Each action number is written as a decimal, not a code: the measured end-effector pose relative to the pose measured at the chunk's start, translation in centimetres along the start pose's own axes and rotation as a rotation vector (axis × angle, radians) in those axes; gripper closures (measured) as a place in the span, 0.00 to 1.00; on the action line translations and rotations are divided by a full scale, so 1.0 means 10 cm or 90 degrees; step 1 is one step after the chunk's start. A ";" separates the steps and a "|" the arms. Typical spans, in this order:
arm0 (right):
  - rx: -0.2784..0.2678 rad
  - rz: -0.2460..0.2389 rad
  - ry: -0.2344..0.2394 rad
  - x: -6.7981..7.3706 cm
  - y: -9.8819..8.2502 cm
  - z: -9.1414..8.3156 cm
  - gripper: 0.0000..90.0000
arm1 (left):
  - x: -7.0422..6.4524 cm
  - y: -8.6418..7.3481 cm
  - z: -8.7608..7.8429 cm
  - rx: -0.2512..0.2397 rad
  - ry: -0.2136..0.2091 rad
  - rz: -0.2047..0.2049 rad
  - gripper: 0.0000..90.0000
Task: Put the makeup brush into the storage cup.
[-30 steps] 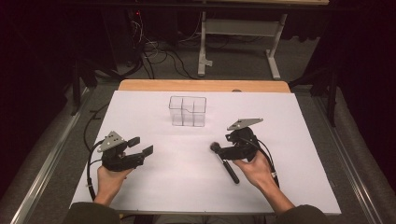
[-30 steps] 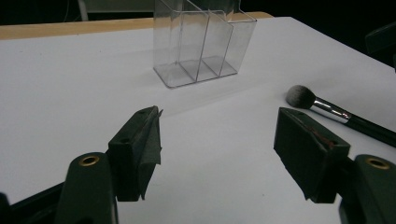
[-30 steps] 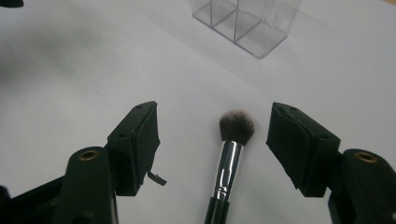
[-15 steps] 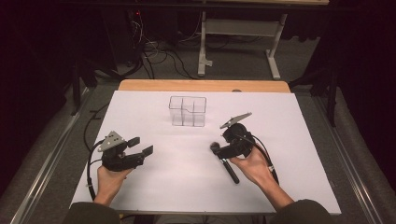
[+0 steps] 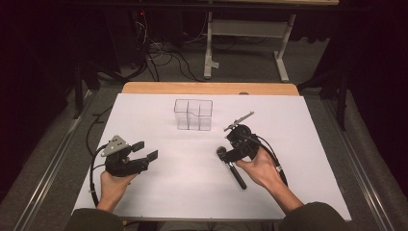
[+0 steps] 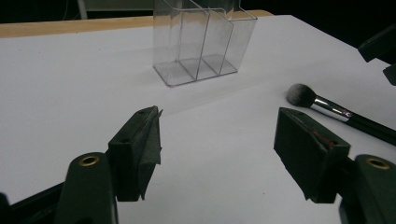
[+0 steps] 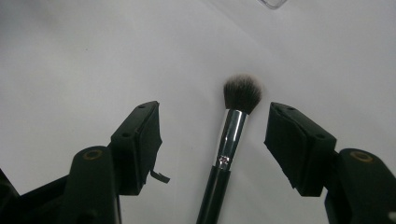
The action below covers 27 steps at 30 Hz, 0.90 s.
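Note:
A black makeup brush [image 5: 233, 170] with a silver ferrule and a dark fluffy head lies flat on the white sheet, head pointing away from the person. My right gripper [image 5: 230, 154] hovers over its head end, tilted down. In the right gripper view the brush [image 7: 231, 135] lies between the jaws of my right gripper [image 7: 212, 115], which stand open and clear of it on both sides. They have just been closing a little. My left gripper [image 5: 146, 150] rests open at the left with nothing in it. From the left gripper view [image 6: 217, 121] the brush [image 6: 327, 105] lies off to the right.
A clear plastic organiser [image 5: 193, 114] with several compartments stands upright at the middle back of the sheet, also seen in the left gripper view [image 6: 201, 42]. The wooden table edge [image 5: 207, 88] runs behind it. Cables and a metal stand are on the floor beyond.
The right gripper has tipped downward and shifted slightly left over the brush head. The left gripper and the brush have stayed where they were.

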State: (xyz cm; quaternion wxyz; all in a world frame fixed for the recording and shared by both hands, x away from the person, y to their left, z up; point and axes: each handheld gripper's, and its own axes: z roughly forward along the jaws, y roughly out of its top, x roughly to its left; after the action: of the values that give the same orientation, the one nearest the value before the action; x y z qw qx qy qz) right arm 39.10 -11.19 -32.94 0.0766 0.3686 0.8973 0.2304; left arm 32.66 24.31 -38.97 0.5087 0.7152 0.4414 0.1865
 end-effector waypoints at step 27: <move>0.137 -0.001 -0.023 -0.03 0.04 0.15 0.56 | 0.00 0.00 0.00 0.001 0.000 0.004 0.35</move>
State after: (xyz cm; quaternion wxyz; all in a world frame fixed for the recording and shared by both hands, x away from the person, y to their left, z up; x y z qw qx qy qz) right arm 40.05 -10.57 -34.08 0.0526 0.3783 0.9156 0.1258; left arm 32.62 24.29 -38.93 0.5078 0.7168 0.4395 0.1875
